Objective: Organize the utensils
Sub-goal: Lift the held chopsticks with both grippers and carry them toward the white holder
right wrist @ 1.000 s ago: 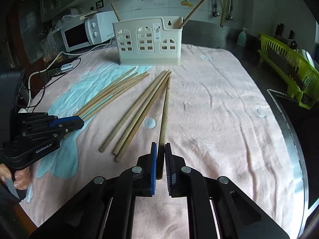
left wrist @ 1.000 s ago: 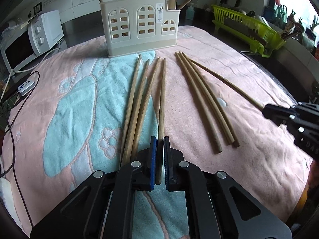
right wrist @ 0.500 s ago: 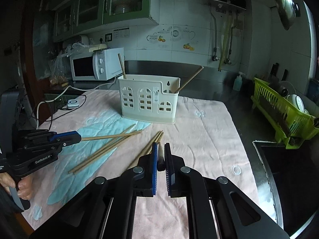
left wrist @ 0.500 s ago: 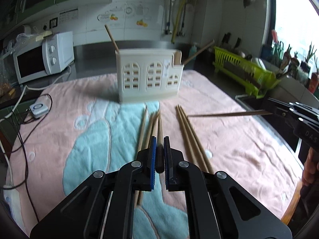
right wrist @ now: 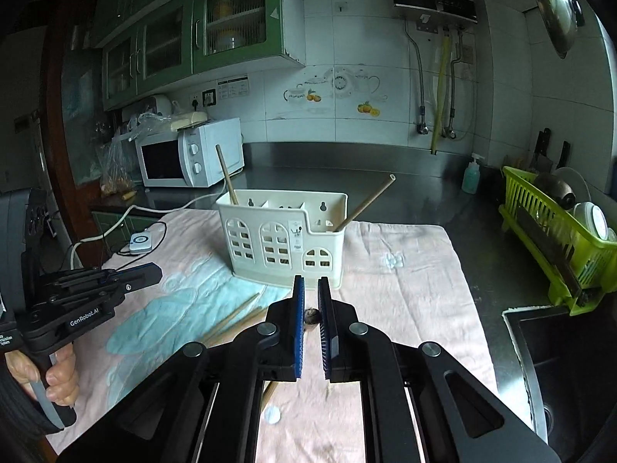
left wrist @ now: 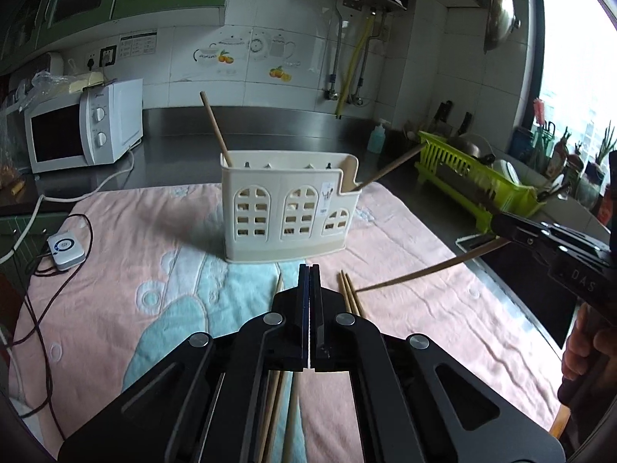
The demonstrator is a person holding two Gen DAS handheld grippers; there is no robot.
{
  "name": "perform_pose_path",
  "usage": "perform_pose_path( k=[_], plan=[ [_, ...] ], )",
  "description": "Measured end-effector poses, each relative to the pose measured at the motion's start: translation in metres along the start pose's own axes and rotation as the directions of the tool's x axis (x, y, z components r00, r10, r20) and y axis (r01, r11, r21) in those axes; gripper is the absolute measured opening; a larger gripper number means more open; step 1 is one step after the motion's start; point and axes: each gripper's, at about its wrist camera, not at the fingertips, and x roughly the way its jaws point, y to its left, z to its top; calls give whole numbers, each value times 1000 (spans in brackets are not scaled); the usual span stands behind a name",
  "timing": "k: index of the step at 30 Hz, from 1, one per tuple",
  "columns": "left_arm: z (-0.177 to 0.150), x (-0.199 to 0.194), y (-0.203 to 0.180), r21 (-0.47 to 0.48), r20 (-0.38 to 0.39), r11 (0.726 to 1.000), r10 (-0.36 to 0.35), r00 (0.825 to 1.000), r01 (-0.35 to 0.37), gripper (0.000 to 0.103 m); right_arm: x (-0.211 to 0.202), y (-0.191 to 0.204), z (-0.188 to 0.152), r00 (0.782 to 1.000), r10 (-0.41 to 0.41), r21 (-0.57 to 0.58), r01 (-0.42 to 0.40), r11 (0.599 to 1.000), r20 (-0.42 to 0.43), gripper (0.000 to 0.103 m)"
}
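Note:
A cream utensil holder (left wrist: 290, 216) (right wrist: 283, 241) stands on the pink towel (left wrist: 405, 301), with one chopstick (left wrist: 214, 127) at its left end and one (left wrist: 389, 168) at its right. My left gripper (left wrist: 309, 272) is shut with nothing seen between its pads; it shows at the left of the right wrist view (right wrist: 154, 270). My right gripper (right wrist: 310, 289) is shut on a chopstick seen end-on (right wrist: 311, 316); in the left wrist view that chopstick (left wrist: 424, 270) slants down from the gripper (left wrist: 497, 227). Several chopsticks (left wrist: 349, 297) (right wrist: 231, 316) lie on the towel.
A white microwave (left wrist: 83, 125) and a small white device (left wrist: 65, 249) with cables sit at the left. A green dish rack (left wrist: 478, 181) stands at the right by a dark sink (right wrist: 570, 378). A soap bottle (right wrist: 471, 177) stands on the steel counter behind.
Both grippers rose from the towel. The right one lifted its chopstick clear. The left one's pads have closed together and the chopstick held between them earlier no longer shows there.

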Motion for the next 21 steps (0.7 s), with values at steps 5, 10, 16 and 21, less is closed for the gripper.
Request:
perform_pose_path(
  k=[5, 10, 16, 21],
  plan=[
    [14, 5, -2, 23, 4, 1000, 9, 1000, -9, 0, 9, -7, 8, 1000, 12, 3, -12, 1000, 3, 7],
    [4, 9, 1, 23, -54, 1000, -18, 998, 19, 0, 7, -4, 5, 1000, 16, -9, -15, 1000, 10, 7],
    [-38, 11, 1, 60, -179, 997, -35, 983, 46, 2, 8, -2, 5, 1000, 15, -5, -15, 1000, 12, 7],
    [-80, 8, 0, 80, -265, 995, -37, 963, 60, 8, 7, -1, 2, 1000, 14, -5, -14, 1000, 16, 7]
  ],
)
